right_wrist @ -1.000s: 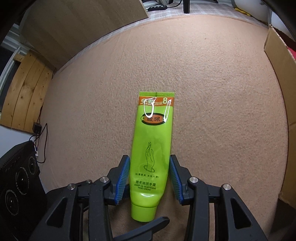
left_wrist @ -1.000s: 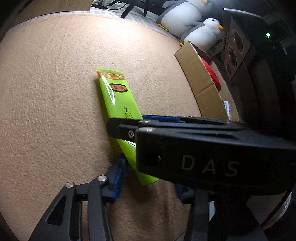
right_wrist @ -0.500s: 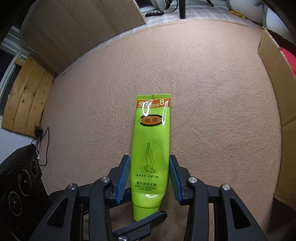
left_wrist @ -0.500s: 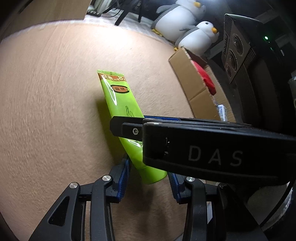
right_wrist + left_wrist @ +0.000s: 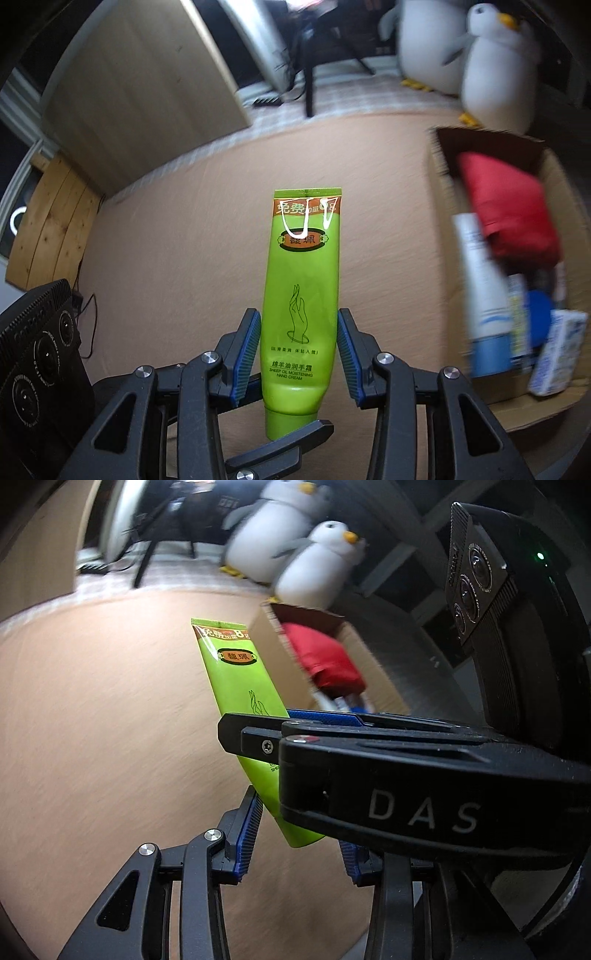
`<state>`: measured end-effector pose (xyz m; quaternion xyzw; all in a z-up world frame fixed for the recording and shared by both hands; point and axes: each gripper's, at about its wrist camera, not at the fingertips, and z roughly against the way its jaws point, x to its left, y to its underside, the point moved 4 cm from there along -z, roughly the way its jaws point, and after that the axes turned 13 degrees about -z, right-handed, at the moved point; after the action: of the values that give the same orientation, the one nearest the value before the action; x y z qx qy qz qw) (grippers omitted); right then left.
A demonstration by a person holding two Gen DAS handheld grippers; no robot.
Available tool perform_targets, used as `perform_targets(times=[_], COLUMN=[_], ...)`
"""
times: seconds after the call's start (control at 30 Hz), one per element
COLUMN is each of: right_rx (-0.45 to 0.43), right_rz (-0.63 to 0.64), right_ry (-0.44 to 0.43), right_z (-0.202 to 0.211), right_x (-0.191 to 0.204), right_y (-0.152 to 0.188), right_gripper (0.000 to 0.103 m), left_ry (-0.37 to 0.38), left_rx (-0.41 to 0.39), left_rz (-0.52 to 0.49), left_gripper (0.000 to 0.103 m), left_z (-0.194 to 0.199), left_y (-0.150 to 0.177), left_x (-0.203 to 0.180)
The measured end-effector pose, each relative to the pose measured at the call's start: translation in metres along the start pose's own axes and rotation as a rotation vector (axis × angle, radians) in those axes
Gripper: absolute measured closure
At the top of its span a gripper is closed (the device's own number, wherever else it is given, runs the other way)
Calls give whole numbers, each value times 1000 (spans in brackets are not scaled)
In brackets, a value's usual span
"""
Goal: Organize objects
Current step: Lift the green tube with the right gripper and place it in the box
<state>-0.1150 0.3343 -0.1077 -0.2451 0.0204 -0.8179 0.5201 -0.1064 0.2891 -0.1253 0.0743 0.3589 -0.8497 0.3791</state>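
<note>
Two handheld grippers, black frames, blue pads.

Left gripper [image 5: 295, 834]: angular black linkage arms, silver pivot screws, ribbed blue pads [image 5: 246, 834]. Right gripper [image 5: 299, 350]: same build; its housing reads "DAS" in pale letters, one star-head screw, one red-dotted pivot cap.

Each camera sits on its tool, close up, looking down at the floor [image 5: 184, 258]. Both see the green tube [image 5: 301, 295], the box [image 5: 266, 646] and the penguins [image 5: 491, 70].
</note>
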Motion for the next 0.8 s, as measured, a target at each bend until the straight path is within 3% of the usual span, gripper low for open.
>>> perform_targets(times=[0.3, 0.63, 0.67, 0.7, 0.77, 0.8], right_rx=[-55, -79, -77, -73, -90, -99], right_rz=[-74, -138, -138, -136, -138, -141], right_ry=[52, 81, 91, 101, 126, 136], right_z=[28, 38, 38, 38, 39, 40], right_x=[-68, -125, -129, -132, -138, -141], right_y=[-24, -46, -48, -49, -50, -51], right_gripper=[65, 62, 60, 52, 48, 47], left_ry=[58, 65, 49, 28, -8, -14], left_rx=[20, 44, 38, 32, 17, 13], left_rz=[-68, -141, -155, -167, -159, -154], left_gripper=[61, 61, 56, 36, 13, 10], left_z=[-64, -102, -104, -105, -107, -107], left_y=[-50, -73, -76, -78, -85, -86], left_x=[-48, -82, -84, -85, -84, -82])
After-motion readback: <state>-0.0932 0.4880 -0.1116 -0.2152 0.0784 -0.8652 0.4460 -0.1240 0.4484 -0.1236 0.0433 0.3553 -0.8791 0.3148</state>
